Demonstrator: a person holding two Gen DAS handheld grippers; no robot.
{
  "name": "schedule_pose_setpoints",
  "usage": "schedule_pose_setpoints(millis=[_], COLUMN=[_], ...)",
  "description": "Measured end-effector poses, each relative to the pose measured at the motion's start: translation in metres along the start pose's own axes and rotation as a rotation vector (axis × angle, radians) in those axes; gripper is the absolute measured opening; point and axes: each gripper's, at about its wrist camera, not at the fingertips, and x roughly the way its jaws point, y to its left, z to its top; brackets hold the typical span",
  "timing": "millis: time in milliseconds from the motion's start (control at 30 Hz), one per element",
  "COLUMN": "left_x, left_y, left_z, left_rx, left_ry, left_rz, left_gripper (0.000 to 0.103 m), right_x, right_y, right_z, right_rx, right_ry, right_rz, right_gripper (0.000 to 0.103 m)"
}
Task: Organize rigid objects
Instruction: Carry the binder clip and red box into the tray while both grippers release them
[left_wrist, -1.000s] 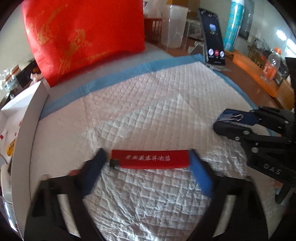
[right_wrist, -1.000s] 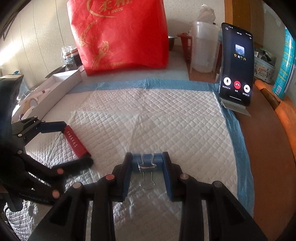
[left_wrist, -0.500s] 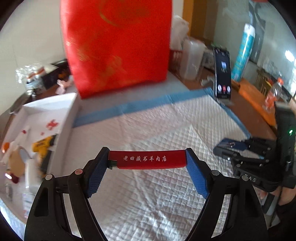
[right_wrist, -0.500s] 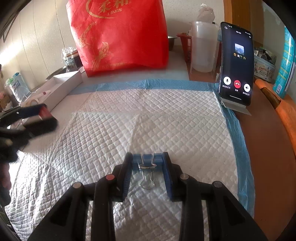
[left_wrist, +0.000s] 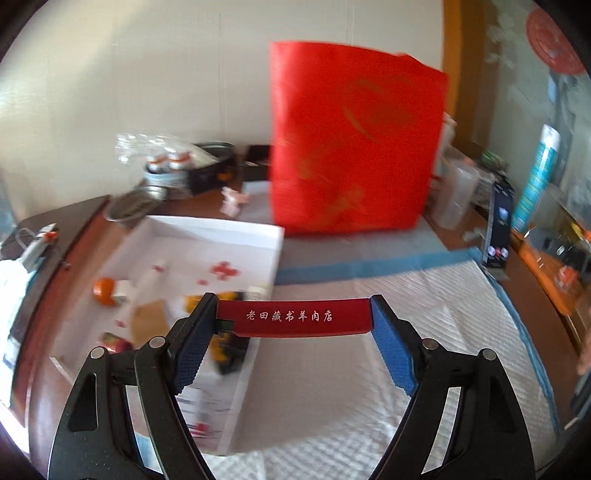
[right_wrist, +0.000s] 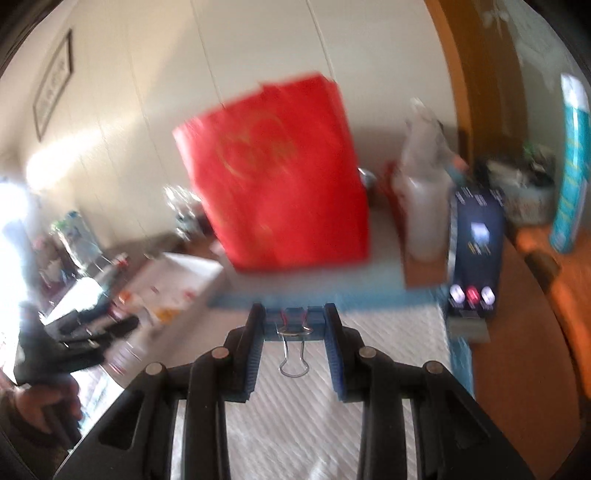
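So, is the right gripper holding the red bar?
No, the right gripper is shut on a blue binder clip; the red bar sits in the left gripper.

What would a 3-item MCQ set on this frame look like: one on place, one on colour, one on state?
1. Where is the white box relative to the quilted mat?
A. off the mat's left edge
B. off its right edge
C. in the mat's middle

2. What colour is the binder clip body?
A. red
B. blue
C. black

3. How does the left gripper hold the red lighter?
A. jaws open, lighter lying on the mat
B. clamped end to end between the pads
C. pinched across its short side

Answers: 1 A, the left wrist view shows the box beside the mat's left border. 2 B, the right gripper clamps a blue body with wire handles hanging toward the camera. 3 B, each blue pad presses on one end of the lighter, which is off the mat.
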Motion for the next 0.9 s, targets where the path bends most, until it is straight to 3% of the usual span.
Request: schedule_pose_setpoints(millis=[300, 633, 900], left_x=[-0.021, -0.022, 0.006], left_y=[0.068, 0.149, 0.198], left_z=[0.004, -0.008, -0.02], left_rx=[-0.057, -0.127, -0.297], left_ry=[-0.031, 0.014, 0.083], left_rz=[0.108, 0.251, 0.194], left_gripper=[0.082, 0.082, 0.082], right_x=[0.021, 0.095, 0.155], right_y=[0.065, 0.141, 0.179], right_z=[0.039, 0.032, 0.001], right_rx=[-0.082, -0.122, -0.147], right_ry=[-0.056, 0.046, 0.213], right_rz=[0.117, 0.244, 0.286], right_gripper=[0.031, 0.031, 0.031])
